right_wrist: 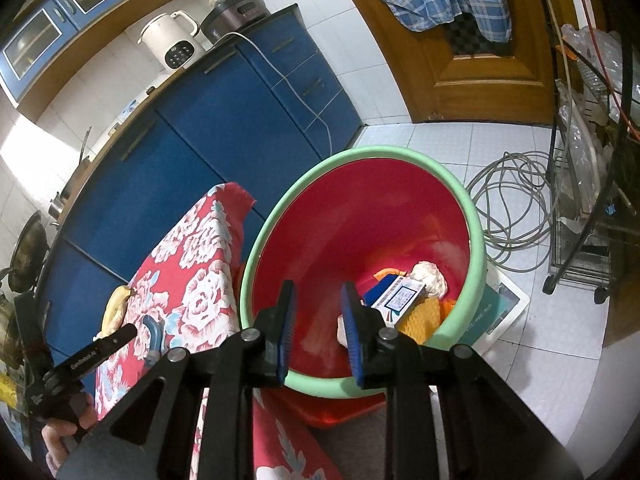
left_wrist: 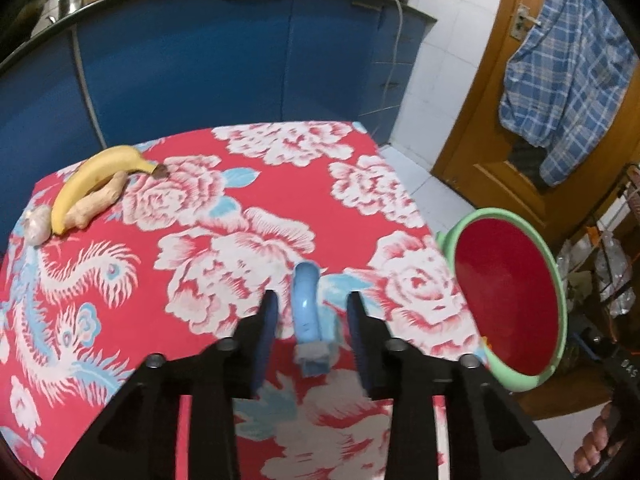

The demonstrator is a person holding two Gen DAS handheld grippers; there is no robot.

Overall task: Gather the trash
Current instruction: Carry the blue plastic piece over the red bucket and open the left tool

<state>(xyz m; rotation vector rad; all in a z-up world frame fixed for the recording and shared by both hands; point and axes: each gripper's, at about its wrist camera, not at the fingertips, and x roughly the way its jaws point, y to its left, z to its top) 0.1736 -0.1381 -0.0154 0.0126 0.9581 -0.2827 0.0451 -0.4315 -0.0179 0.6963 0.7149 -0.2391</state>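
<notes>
The red bin [right_wrist: 360,216] with the green rim stands on the floor, just beside the table edge, and it already holds some trash: a small printed box [right_wrist: 400,294], a crumpled white wad [right_wrist: 430,276] and orange and blue scraps [right_wrist: 426,314] lie together at the bottom. So a part of the collecting looks done.

On the table [left_wrist: 280,200] near the bin one item is left — a curved light-blue plastic piece [left_wrist: 306,312] that looks like a toothbrush. It lies on the flowered cloth between the fingers of the left gripper [left_wrist: 314,318]. The jaws are partly open, with a clear gap on each side of the piece, so the pads do not press on it and nothing is held.

The right gripper [right_wrist: 316,312] hangs above the bin mouth, pointing into it. Its jaws are a little apart and hold nothing.

Farther from the bin, at the far corner of the table, a banana [left_wrist: 96,178], a piece of ginger [left_wrist: 98,202] and a pale small lump [left_wrist: 38,224] lie together. I cannot tell if these count as trash. In my judgement the blue piece is the next thing to go into the bin.
</notes>
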